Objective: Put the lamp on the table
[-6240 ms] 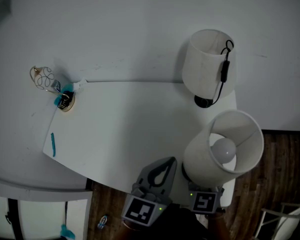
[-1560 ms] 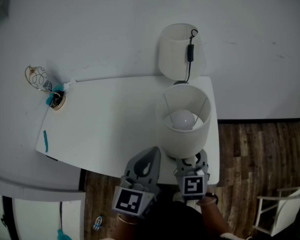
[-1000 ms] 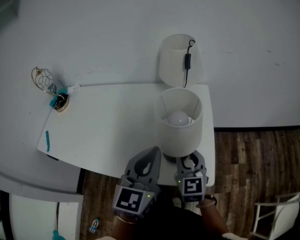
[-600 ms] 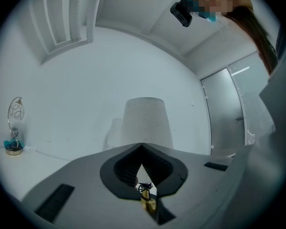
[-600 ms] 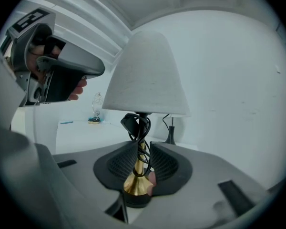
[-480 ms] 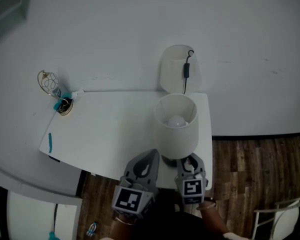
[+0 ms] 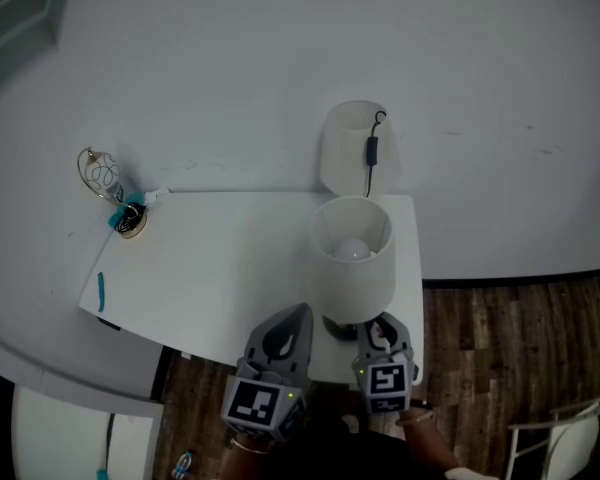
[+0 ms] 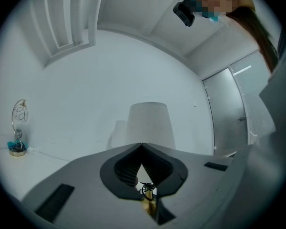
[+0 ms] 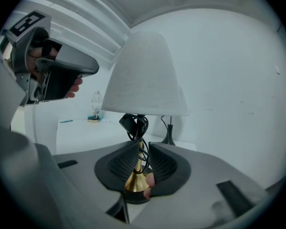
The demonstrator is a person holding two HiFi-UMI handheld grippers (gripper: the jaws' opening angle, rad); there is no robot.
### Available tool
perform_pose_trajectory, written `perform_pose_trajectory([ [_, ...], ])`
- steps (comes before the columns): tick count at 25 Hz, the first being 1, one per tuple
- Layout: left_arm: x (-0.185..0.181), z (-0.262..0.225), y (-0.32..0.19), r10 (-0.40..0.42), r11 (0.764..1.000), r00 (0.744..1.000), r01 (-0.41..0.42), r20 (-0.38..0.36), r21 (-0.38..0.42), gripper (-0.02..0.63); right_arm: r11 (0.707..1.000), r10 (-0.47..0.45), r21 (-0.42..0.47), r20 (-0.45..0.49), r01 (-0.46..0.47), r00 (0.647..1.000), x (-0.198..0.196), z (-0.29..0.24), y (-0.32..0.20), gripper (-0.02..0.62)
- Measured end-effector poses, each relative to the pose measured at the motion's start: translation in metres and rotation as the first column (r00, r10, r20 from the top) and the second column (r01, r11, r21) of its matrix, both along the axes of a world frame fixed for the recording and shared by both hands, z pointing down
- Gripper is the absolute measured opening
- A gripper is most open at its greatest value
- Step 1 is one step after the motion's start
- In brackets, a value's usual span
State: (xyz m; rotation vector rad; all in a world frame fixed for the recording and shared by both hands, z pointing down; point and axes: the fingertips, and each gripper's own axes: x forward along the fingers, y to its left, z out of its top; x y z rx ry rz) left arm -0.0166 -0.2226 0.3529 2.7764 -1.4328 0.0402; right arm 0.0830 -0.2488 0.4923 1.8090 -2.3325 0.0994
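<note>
Near the right front corner of the white desk (image 7: 210,268), the lamp (image 7: 352,263) stands upright on its dark base (image 7: 337,326). The base is close to the front edge and the shade stops a little short of the right edge, beyond which lies wood floor (image 7: 500,338). The right gripper (image 7: 378,328) reaches in over the front edge at base level. Its jaws are closing on the brass stem (image 9: 135,178), with the wound black cord (image 9: 133,124) caught beside it, and the pads sit right against both. The left gripper (image 7: 294,318) hovers just left of the base, over the front edge, its jaws pressed together at the tips and pinching nothing. A second lamp (image 7: 355,148) stands at the back right corner against the wall (image 7: 230,68), just behind the first, their shades near but apart. Leftward a broad bare stretch of desk runs to a wire ornament (image 7: 102,171) at the back left corner and a teal stick (image 7: 101,291) near the left edge.
</note>
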Motion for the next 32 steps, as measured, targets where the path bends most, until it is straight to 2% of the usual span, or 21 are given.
perform_pose_trajectory([
  [9, -0.008, 0.0, 0.015, 0.012, 1.0, 1.0, -0.012, -0.003, 0.003, 0.003, 1.0, 0.016, 0.014, -0.006, -0.016, 1.0, -0.006, -0.004, 0.013, 0.064],
  [11, -0.01, -0.002, 0.02, 0.017, 1.0, 1.0, -0.017, -0.006, 0.002, 0.003, 0.999, 0.033, 0.014, -0.007, -0.033, 0.999, -0.007, -0.005, 0.018, 0.014],
  [15, -0.012, -0.007, 0.031, 0.04, 0.999, 0.999, -0.04, -0.004, 0.008, 0.003, 0.998, 0.057, -0.012, -0.006, -0.057, 0.998, -0.008, -0.01, 0.033, 0.014],
  [32, -0.026, -0.023, 0.103, 0.118, 0.993, 0.993, -0.118, 0.007, 0.015, 0.003, 0.99, 0.14, 0.016, -0.014, -0.14, 0.99, -0.023, -0.032, 0.111, -0.002],
])
